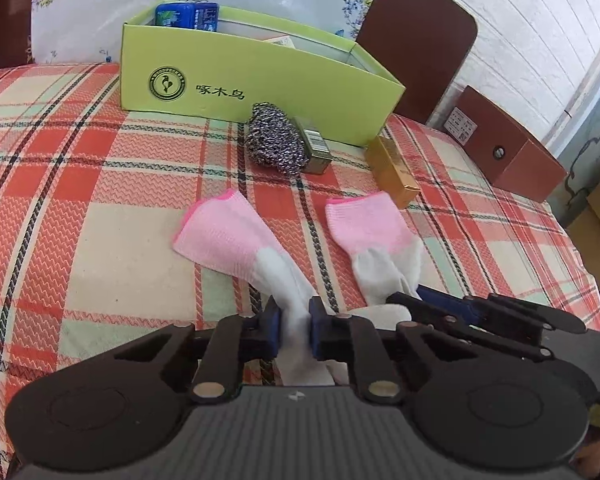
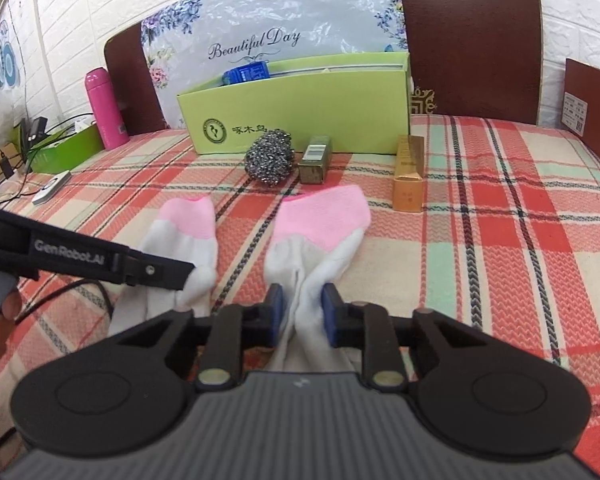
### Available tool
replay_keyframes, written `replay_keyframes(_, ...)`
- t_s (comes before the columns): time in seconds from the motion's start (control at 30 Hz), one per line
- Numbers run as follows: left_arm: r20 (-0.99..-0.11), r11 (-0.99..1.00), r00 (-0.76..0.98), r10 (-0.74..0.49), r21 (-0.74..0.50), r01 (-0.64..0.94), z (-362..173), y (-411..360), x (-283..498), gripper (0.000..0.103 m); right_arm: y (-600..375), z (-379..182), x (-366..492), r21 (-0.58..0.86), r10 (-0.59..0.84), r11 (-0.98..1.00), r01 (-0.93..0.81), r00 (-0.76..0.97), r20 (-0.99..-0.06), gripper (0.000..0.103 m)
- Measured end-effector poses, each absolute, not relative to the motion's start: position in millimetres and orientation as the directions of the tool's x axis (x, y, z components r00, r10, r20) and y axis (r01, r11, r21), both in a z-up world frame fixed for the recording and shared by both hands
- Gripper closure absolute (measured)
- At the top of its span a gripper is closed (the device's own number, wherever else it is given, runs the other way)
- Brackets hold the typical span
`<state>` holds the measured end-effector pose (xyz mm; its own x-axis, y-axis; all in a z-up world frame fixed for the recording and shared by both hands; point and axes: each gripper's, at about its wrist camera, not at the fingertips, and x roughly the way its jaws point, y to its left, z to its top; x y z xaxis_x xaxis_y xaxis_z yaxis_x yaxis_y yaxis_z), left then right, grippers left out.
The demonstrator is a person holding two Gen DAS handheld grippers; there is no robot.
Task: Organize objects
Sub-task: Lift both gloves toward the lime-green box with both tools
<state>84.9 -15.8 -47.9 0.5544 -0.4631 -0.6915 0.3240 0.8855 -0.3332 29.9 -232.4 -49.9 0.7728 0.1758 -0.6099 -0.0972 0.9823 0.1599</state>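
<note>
Two pink-and-white gloves are lying flat on the plaid-covered table, fingers toward the cameras. The left tool (image 1: 294,330) is pinching the white fingers of the left glove (image 1: 228,236); the right tool (image 2: 302,314) is pinching those of the right glove (image 2: 320,220). Beyond, a steel scourer (image 2: 269,158), two small boxes and an open green box (image 2: 300,108) are sitting, with bare cloth lying between.

Left gripper (image 1: 294,326) jaws – pinching left glove (image 1: 240,244)
</note>
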Motion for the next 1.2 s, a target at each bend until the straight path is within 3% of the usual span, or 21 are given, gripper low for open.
replay_keyframes(0.33,-0.592,0.855,0.617,-0.519,-0.357,0.376,2.5,-6.7,96.1,0.092,-241.1,-2.8,40.0,0.231,0.246,0.961,-0.150,0.844,-0.477,0.088)
replay_keyframes(0.63,-0.438,0.850,0.729,-0.526,-0.283,0.444,78.0,-17.0,145.8,0.092,-263.1,50.4,84.8,0.160,0.168,0.980,-0.121,0.929,-0.330,0.088)
replay_keyframes(0.8,-0.395,0.849,0.754,-0.525,-0.304,0.432,100.5,-17.7,190.1,0.091,-273.9,70.5,116.9,0.106,0.107,0.991,-0.080,0.953,-0.282,0.088)
replay_keyframes(1.2,-0.447,0.864,0.742,-0.499,-0.326,0.384,78.1,-34.0,283.8,0.091,-268.7,53.3,215.2,-0.003,0.050,0.999,-0.054,0.948,-0.315,0.088)
